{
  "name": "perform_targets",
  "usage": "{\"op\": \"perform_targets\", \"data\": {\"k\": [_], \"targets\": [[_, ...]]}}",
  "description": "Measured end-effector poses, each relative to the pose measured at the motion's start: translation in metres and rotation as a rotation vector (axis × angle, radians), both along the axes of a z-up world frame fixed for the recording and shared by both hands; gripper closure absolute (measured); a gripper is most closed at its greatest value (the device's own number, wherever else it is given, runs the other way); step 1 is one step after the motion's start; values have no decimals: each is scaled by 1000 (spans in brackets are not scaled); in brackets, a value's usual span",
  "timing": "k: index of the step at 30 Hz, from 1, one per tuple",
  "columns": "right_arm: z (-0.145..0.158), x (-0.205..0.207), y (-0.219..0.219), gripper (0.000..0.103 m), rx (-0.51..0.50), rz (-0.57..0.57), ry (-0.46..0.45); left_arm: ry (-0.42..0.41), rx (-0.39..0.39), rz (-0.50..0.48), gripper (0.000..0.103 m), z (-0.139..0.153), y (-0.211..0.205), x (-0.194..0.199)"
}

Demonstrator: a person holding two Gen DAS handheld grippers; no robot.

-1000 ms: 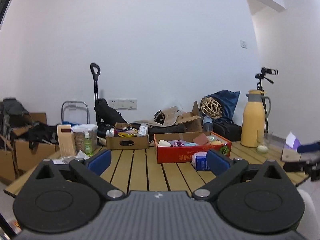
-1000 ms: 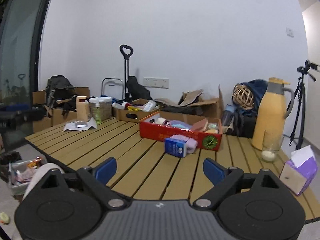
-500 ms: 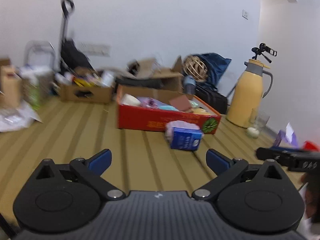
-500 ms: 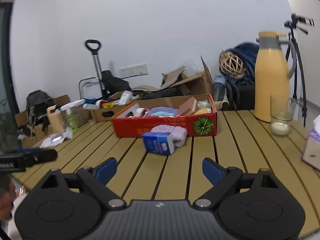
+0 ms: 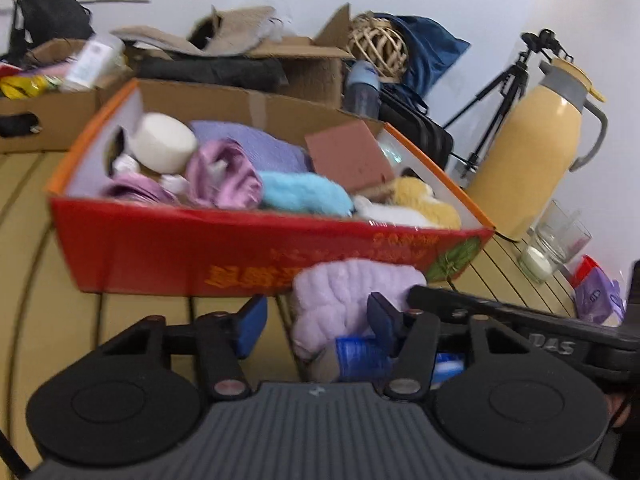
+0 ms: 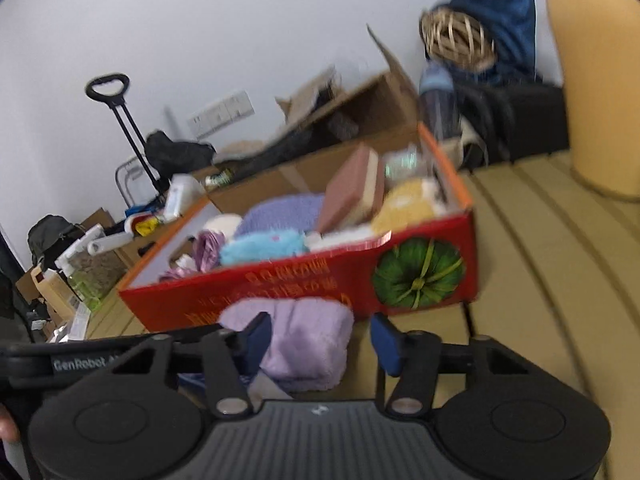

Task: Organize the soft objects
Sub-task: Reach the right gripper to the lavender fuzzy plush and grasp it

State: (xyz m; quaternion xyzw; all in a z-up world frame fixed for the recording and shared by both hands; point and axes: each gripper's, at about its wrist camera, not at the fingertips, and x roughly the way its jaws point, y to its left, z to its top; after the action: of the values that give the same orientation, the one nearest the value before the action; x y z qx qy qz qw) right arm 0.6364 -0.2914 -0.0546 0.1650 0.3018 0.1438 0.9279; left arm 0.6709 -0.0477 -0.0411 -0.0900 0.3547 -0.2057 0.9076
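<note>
A fluffy lilac cloth (image 5: 348, 300) with a blue label (image 5: 360, 356) lies on the slatted table just in front of a red cardboard box (image 5: 180, 256). The box holds soft things: a blue fluffy piece (image 5: 304, 196), pink and purple cloths, a yellow plush (image 5: 424, 204), a brown sponge (image 5: 348, 156). My left gripper (image 5: 316, 320) is open, its jaws either side of the lilac cloth. My right gripper (image 6: 320, 340) is open too, with the same cloth (image 6: 308, 344) between its jaws and the box (image 6: 280, 288) behind.
A yellow thermos (image 5: 532, 152) and a glass (image 5: 552, 248) stand right of the box, with a purple tissue pack (image 5: 596, 296) further right. A brown cardboard box (image 5: 44, 116) of items sits at the back left. The right gripper's body (image 5: 520, 328) crosses the left wrist view.
Both grippers have moved forward and down close to the table, from well back to right over the lilac cloth in front of the red box. Both stayed open.
</note>
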Motion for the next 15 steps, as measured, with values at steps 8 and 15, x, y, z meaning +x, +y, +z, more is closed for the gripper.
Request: {"op": "perform_targets", "data": {"k": [8, 15], "targets": [[-8, 2, 19, 80, -65, 31, -24, -47, -19, -33, 75, -9, -4, -10], [17, -28, 11, 85, -52, 24, -111, -144, -56, -37, 78, 36, -5, -54]]}}
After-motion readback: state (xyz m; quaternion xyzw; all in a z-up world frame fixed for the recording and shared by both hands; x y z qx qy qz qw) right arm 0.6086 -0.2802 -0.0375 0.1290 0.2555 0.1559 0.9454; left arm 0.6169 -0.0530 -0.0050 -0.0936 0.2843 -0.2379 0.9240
